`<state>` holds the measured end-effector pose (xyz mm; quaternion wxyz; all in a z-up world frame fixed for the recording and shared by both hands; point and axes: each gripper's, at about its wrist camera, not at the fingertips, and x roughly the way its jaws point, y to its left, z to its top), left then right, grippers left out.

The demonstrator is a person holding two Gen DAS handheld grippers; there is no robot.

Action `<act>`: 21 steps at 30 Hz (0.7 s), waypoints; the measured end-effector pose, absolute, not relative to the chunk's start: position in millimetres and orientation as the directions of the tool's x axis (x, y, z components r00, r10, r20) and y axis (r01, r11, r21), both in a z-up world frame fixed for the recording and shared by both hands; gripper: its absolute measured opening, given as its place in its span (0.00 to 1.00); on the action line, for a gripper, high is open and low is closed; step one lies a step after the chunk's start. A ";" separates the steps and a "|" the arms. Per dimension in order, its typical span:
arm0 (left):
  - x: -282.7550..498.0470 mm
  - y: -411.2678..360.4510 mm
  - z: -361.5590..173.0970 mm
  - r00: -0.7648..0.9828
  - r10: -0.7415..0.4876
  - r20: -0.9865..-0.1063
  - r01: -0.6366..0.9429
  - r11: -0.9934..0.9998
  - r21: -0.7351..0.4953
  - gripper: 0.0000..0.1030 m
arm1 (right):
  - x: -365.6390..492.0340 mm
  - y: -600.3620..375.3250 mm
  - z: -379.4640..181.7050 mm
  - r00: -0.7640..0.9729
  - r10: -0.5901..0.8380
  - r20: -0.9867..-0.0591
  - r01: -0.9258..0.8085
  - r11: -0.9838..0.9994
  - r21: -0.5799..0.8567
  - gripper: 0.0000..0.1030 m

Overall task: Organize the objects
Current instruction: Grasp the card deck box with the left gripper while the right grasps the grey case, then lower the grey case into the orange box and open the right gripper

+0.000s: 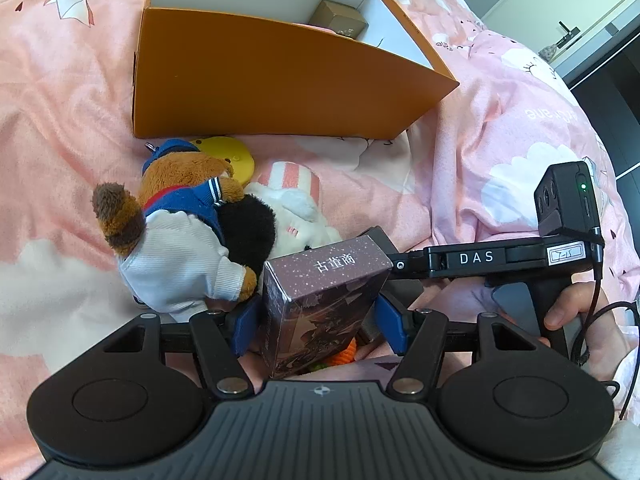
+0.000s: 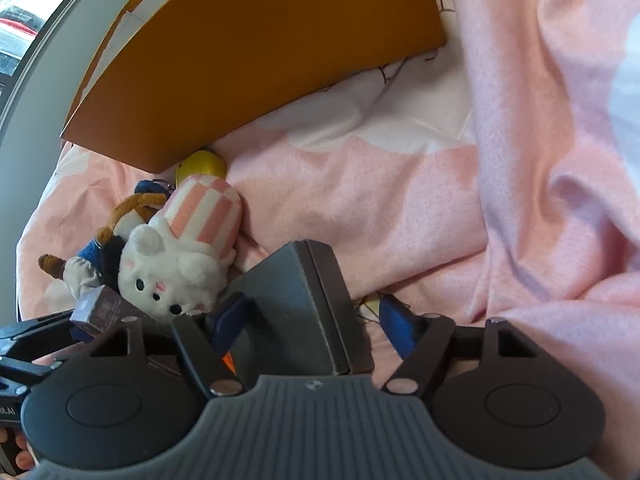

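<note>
- Left tool clamps an upright purple card box above the pink bed.
- Right tool straddles a grey box, jaws spread, right pad clear.
- Orange storage box lies beyond the plush toys.

"古董商" on purple card box; "DAS" on right tool body.

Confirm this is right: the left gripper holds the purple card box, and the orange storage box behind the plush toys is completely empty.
Not empty. The left wrist view shows a small brown box inside the orange storage box. The left gripper does hold the purple card box, with the plush toys in front.
</note>
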<state>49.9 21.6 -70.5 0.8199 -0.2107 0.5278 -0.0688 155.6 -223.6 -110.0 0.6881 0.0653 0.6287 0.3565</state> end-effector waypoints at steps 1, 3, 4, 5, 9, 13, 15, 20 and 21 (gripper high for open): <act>49.5 21.9 -70.2 0.434 -0.337 -0.836 -0.110 0.901 -0.420 0.69 | 154.2 -224.7 -109.3 -0.047 0.581 -0.813 -0.408 0.732 0.546 0.65; 49.3 22.0 -69.1 0.437 -0.338 -0.833 -0.107 0.901 -0.421 0.69 | 152.7 -227.8 -107.7 -0.053 0.601 -0.797 -0.397 0.720 0.569 0.57; 48.9 21.8 -68.1 0.440 -0.340 -0.831 -0.103 0.900 -0.423 0.69 | 151.4 -229.2 -105.5 -0.046 0.603 -0.796 -0.399 0.720 0.568 0.55; 48.1 22.2 -67.1 0.444 -0.343 -0.828 -0.098 0.900 -0.425 0.69 | 150.7 -229.9 -103.1 -0.039 0.605 -0.795 -0.403 0.719 0.566 0.51; 46.8 25.4 -61.5 0.464 -0.358 -0.810 -0.082 0.893 -0.442 0.69 | 146.1 -235.6 -83.1 -0.001 0.620 -0.785 -0.415 0.714 0.564 0.40; 46.4 30.0 -50.1 0.495 -0.371 -0.786 -0.074 0.883 -0.464 0.69 | 141.3 -239.1 -56.1 0.045 0.629 -0.776 -0.462 0.702 0.542 0.36; 46.9 33.2 -43.5 0.513 -0.379 -0.770 -0.075 0.874 -0.480 0.69 | 142.1 -242.0 -41.4 0.075 0.634 -0.770 -0.490 0.696 0.525 0.35; 50.9 39.3 -21.5 0.561 -0.398 -0.726 -0.054 0.858 -0.512 0.69 | 146.8 -241.3 -13.4 0.145 0.659 -0.738 -0.535 0.680 0.502 0.35; 52.5 40.2 -17.0 0.570 -0.402 -0.717 -0.047 0.855 -0.516 0.69 | 148.0 -239.9 -7.2 0.156 0.667 -0.728 -0.544 0.674 0.501 0.35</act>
